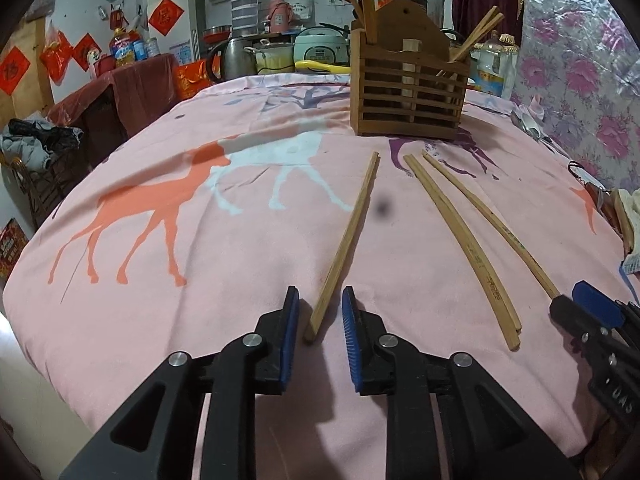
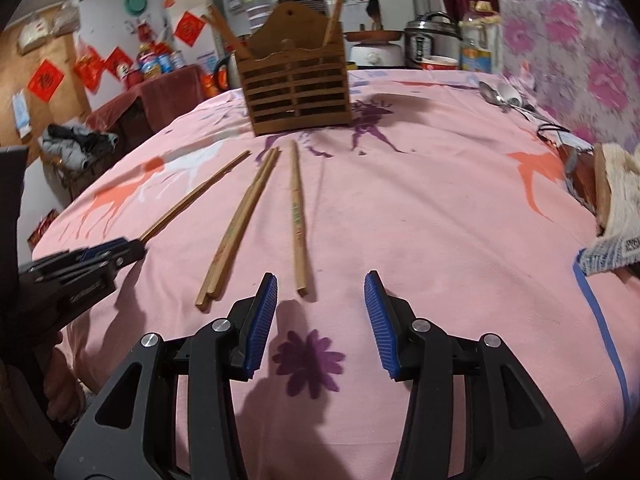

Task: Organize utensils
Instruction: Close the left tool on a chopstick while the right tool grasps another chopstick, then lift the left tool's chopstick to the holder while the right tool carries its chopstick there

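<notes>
Wooden chopsticks lie on the pink cloth: one single, a touching pair and another single. My left gripper is open, its blue pads straddling the near end of the left single chopstick without touching it. My right gripper is open and empty, just behind the near end of the right single chopstick; the pair lies to its left. A slatted wooden utensil holder stands upright at the far side with chopsticks in it; it also shows in the right wrist view.
Metal spoons lie at the far right of the table. A cloth and wooden items sit at the right edge. Pots, a kettle and bottles stand behind the table. The right gripper shows in the left wrist view.
</notes>
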A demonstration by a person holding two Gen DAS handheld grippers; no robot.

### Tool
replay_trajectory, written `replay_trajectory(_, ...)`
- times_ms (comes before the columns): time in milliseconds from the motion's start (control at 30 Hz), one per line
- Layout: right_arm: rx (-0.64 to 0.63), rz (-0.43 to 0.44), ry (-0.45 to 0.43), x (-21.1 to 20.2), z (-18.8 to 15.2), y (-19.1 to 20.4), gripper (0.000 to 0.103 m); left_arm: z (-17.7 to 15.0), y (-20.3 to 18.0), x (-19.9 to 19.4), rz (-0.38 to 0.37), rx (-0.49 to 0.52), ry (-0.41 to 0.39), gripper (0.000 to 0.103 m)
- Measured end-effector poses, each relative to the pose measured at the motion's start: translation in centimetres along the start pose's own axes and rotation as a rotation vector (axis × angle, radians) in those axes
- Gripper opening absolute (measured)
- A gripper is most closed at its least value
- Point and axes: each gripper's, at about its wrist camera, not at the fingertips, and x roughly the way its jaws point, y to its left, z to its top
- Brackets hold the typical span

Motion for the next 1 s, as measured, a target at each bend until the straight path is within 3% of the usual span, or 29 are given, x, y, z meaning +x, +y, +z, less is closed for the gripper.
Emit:
replay_trajectory(100,-0.016,-0.010,-0.006,0.3,0.0,0.3,0.045,0.0,0.1,0.0,-0.007,-0.002,-0.002,0.021)
replay_trajectory(167,-0.028,-0.012,-0.012,0.5,0.0,0.5,0.043,0.0,0.3,0.0,-0.021,-0.009,0.000,0.013)
replay_trajectory(300,-0.044,0.027,-0.012,0.7,0.0,0.5,0.007,-0.2,0.2,-0.3,-0.038,-0.007,0.002,0.008)
replay_trajectory(633,-0.116,-0.010,-0.110,-2.5,0.8,1.7,0.006,0.7,0.7,-3.4,-0.041,-0.021,-0.037,0.006)
replay_trajectory(1000,-0.099,0.008,-0.299,-10.4,6.2,1.4,0.006,5.9,0.7,-10.8,-0.051,0.016,-0.166,0.006)
